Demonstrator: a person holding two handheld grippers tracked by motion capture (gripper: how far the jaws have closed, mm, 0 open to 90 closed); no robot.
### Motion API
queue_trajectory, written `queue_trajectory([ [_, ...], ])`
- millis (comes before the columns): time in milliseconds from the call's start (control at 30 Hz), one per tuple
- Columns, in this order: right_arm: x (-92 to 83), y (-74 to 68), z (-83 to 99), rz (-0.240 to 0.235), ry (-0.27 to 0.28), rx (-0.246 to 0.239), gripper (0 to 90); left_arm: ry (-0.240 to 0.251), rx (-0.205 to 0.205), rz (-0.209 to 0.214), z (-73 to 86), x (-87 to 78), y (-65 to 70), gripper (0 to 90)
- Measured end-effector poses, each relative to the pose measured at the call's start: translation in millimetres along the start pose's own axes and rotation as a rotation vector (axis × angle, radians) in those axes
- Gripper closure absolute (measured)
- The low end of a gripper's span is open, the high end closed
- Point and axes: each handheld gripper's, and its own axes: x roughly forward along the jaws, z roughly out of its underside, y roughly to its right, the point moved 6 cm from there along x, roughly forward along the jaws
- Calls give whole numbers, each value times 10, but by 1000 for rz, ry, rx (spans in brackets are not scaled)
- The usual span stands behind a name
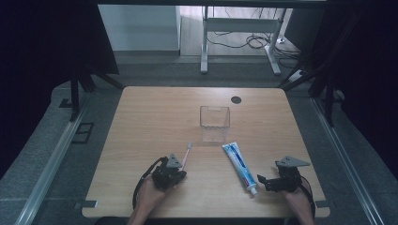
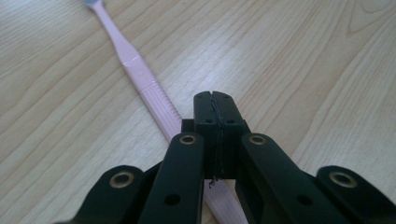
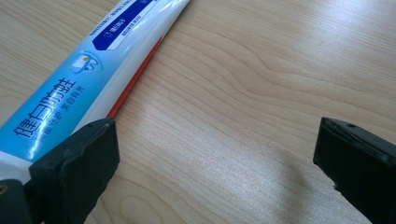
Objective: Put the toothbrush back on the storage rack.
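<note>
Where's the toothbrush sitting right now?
In the high view, the pink toothbrush lies on the table left of centre, bristle end toward the clear container, handle running under the shut left gripper.

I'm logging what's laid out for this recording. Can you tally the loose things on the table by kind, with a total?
Toothbrush, pink: 1
Toothpaste tube, blue and white: 1
Clear plastic container: 1
Total: 3
</note>
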Motion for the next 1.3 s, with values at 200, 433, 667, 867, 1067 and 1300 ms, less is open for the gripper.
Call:
queue_trajectory([
  [200,6,-5,6,-3,-6,1,6,-19,-10,-23,49,-58,-109,894],
  [433,9,-6,8,-6,-8,1,6,-37,-15,-55,89,-113,-214,894],
  [667,15,-8,11,-8,-10,-1,7,-39,-28,-69,122,-165,-309,895],
  [867,12,-5,12,-7,-9,0,8,-37,-25,-56,100,-185,-308,892],
  [1067,10,6,19,-3,-12,6,9,-41,-32,-53,53,-245,-348,862],
  [1300,14,8,29,3,-20,6,11,-113,-23,-47,-64,-234,-433,828],
])
